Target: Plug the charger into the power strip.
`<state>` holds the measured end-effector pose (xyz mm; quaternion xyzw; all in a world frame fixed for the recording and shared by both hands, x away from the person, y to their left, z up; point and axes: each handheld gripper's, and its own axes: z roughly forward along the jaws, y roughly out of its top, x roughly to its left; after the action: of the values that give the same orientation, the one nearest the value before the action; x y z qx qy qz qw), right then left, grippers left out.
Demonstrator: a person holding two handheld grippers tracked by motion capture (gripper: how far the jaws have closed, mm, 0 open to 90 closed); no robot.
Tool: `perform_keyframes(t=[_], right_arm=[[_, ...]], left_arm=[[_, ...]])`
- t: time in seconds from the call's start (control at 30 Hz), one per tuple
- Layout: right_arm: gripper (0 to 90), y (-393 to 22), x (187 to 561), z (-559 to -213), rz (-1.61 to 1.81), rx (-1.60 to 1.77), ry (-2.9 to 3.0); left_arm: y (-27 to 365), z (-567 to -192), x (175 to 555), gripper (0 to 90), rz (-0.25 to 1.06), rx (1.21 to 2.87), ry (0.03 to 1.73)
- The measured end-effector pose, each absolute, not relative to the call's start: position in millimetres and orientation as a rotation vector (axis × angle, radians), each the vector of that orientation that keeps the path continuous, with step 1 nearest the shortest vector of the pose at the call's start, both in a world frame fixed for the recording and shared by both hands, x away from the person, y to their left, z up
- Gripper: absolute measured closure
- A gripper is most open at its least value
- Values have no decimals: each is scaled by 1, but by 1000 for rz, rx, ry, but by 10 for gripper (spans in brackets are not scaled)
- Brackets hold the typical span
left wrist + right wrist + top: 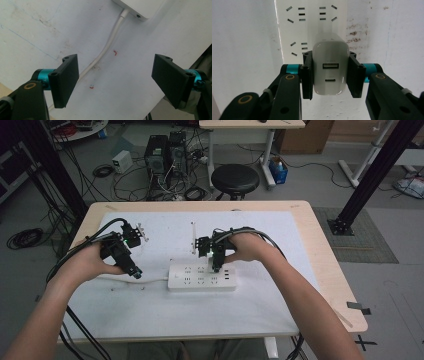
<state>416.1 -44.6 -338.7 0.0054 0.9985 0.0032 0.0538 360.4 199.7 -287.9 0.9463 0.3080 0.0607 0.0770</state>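
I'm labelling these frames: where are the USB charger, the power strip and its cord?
USB charger (328, 72): right gripper view, its port face.
power strip (186, 281): high view, its left top.
cord (110, 42): left gripper view, mid-length.

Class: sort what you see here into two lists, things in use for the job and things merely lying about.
In use:
- white charger, clamped in the right gripper
- power strip
- its cable, under the open left gripper

Lying about:
- stool
- computer towers
- floor cables
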Motion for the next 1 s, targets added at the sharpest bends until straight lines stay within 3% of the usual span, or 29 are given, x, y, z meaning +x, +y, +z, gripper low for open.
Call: perform_keyframes(t=[1.0], right_arm=[[629,-41,417,-361,-24,-45,3043]], left_arm=[[191,-302,362,220,143,2840,892]])
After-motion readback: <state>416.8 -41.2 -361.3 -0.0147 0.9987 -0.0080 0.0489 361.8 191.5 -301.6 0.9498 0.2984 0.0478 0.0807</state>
